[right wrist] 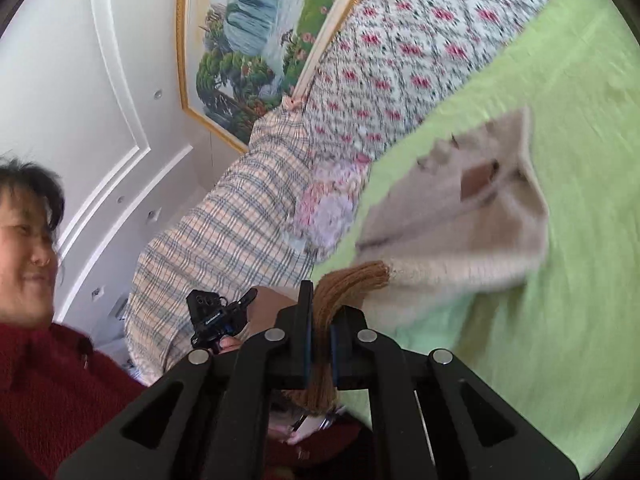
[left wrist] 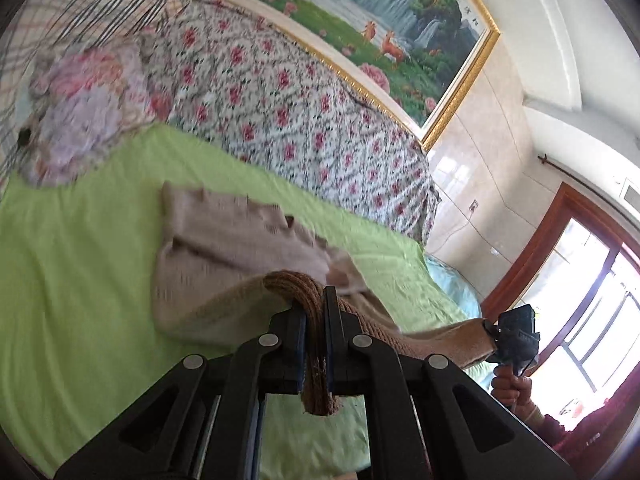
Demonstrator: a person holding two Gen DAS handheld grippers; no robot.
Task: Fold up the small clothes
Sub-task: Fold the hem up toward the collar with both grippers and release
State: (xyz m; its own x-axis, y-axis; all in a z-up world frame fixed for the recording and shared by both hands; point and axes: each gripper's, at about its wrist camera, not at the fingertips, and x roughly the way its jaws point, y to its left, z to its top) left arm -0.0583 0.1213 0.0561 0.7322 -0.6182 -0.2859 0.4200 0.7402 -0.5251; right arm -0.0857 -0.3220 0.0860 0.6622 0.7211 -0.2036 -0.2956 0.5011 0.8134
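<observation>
Both tools, left tool (left wrist: 316,316) and right tool (right wrist: 322,336), clamp the brown ribbed hem (left wrist: 298,280) so you lift the beige knit garment (left wrist: 224,248) evenly off the bed (left wrist: 80,280).

The knit garment (left wrist: 224,248) lies on the sheet (left wrist: 80,280) of the bed, with its near edge lifted off it between the left gripper (left wrist: 316,320) and the right gripper (right wrist: 322,344). Beyond it a quilt (left wrist: 280,112) is heaped along the far side, below a framed painting (left wrist: 360,12) on the wall. At the quilt's left end a pillow (left wrist: 84,112) sits before a checked blanket (left wrist: 80,4).
</observation>
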